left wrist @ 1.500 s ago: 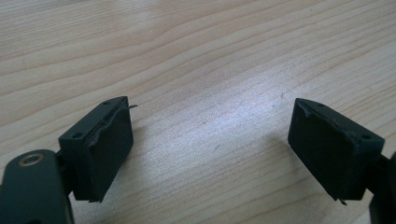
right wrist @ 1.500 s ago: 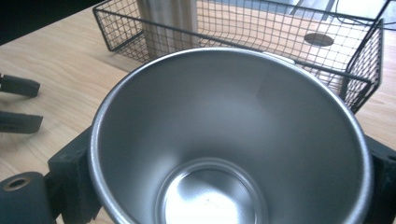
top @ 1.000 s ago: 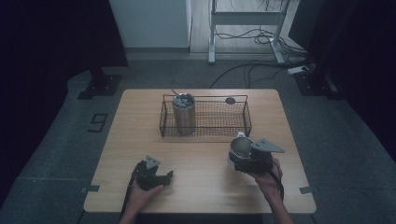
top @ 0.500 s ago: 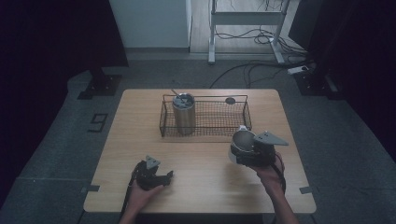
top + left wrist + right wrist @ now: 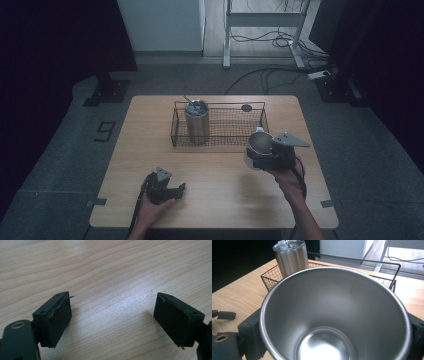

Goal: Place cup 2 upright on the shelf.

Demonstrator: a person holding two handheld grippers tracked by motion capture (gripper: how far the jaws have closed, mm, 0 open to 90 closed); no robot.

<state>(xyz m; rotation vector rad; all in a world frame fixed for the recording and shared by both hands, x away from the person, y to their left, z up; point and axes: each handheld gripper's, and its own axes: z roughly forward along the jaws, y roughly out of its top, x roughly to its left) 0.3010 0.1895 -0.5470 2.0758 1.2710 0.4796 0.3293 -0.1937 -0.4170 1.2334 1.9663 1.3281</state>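
The right gripper (image 5: 260, 159) is clamping a steel cup (image 5: 334, 315) by its sides, just off the near right corner of the wire basket (image 5: 220, 125). The smooth, tapered wall is risking a slip, or the rim a knock against the basket. The tumbler (image 5: 197, 121) is crowding the basket's left end, leaving its right end open. The left gripper (image 5: 167, 189) is resting wide open and empty.

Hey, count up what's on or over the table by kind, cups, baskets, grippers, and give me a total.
Steel cups: 2, a lidded tumbler standing in the basket and an open cup held in the right gripper
Wire baskets: 1
Grippers: 2, counting the left gripper
Total: 5
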